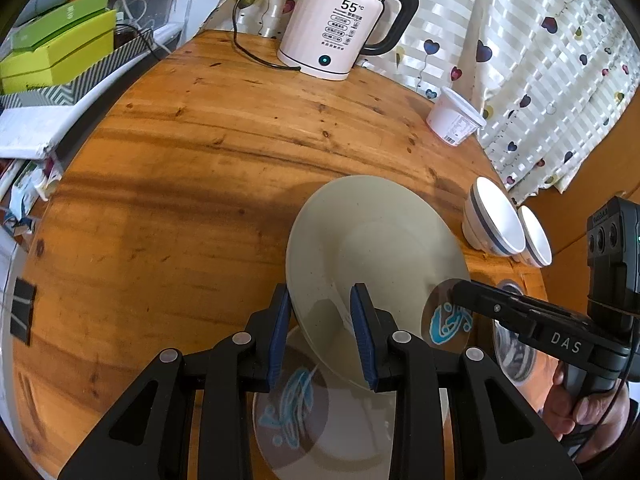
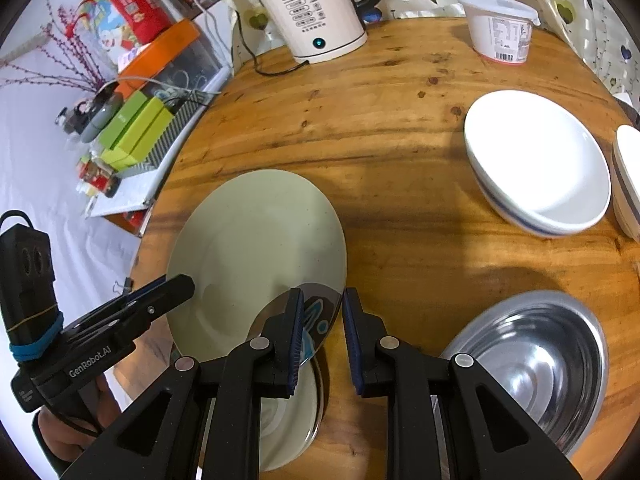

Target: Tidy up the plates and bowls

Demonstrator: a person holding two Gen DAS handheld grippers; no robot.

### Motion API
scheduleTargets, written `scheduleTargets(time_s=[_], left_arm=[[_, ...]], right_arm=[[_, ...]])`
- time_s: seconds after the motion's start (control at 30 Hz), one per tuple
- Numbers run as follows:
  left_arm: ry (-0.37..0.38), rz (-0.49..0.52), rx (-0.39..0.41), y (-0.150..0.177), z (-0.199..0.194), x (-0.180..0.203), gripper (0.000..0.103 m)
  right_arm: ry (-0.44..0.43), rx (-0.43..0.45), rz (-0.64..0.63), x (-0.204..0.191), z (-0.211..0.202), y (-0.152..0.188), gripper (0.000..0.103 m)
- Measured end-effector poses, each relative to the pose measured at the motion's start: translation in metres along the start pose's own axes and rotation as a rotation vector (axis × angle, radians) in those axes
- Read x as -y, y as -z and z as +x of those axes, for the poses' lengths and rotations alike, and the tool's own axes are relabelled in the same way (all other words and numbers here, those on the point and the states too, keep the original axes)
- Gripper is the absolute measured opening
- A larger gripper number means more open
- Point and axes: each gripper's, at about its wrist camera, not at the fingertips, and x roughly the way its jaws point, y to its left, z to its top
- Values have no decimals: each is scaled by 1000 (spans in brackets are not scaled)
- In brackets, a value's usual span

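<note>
The bench (image 2: 400, 128) is varnished wood, knotty and streaked, with a soft sheen. The pale green plate (image 2: 248, 240) looks like matt, faintly speckled ceramic. The white bowl (image 2: 536, 160) is glossy glazed ceramic. The metal bowl (image 2: 536, 364) is polished steel, mirror-bright. The kettle (image 2: 308, 12) has a smooth cream plastic shell. The curtain (image 1: 540, 60) is shiny, satin-striped cloth.

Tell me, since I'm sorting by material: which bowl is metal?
The steel bowl beside the right gripper; the two bowls farther back are white with blue bands.
</note>
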Motion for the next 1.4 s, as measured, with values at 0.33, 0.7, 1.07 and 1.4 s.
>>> scheduleTargets(time_s=[0.33, 0.7, 1.07, 1.4], left_arm=[[-10, -31, 10, 25, -15, -4, 32], [-26, -56, 18, 50, -29, -6, 32], [-54, -69, 16, 70, -32, -7, 32], [-84, -56, 24, 79, -34, -3, 32]], right_arm=[[-14, -17, -26, -9, -5, 22, 19], [-28, -31, -56, -15, -10, 42, 19], [-33, -57, -71, -17, -7, 55, 19], [-35, -67, -76, -18, -7, 60, 19]])
